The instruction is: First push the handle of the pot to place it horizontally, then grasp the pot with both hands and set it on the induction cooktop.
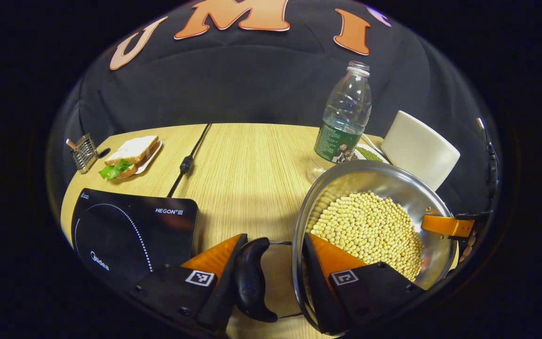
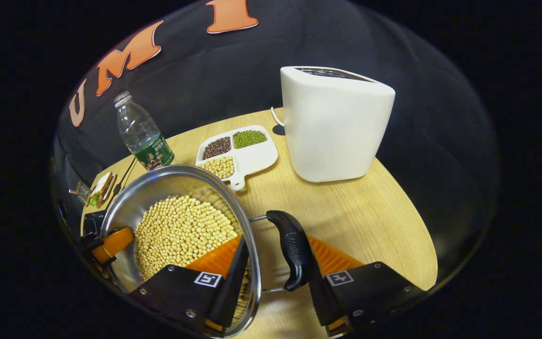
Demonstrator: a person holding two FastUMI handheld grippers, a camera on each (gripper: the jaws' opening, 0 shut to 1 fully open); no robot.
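In the left gripper view, the left gripper [image 1: 274,273] is seen with jaws spread — one finger outside the pot's [image 1: 384,176] black side handle [image 1: 251,280], the other inside the rim on the soybeans [image 1: 370,233]. The induction cooktop [image 1: 130,230] lies at nine o'clock.

In the right gripper view, the right gripper [image 2: 275,278] is set likewise — jaws spread across rim and second handle [image 2: 292,249], toaster [image 2: 334,125] at one o'clock.

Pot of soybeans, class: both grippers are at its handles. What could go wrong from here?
1. The pot is heaped with soybeans; uneven lifting could spill them.
2. Each gripper's jaws straddle a side handle and rim without clearly clamping, so the pot might slip.
3. The bottle stands close behind and could be knocked.
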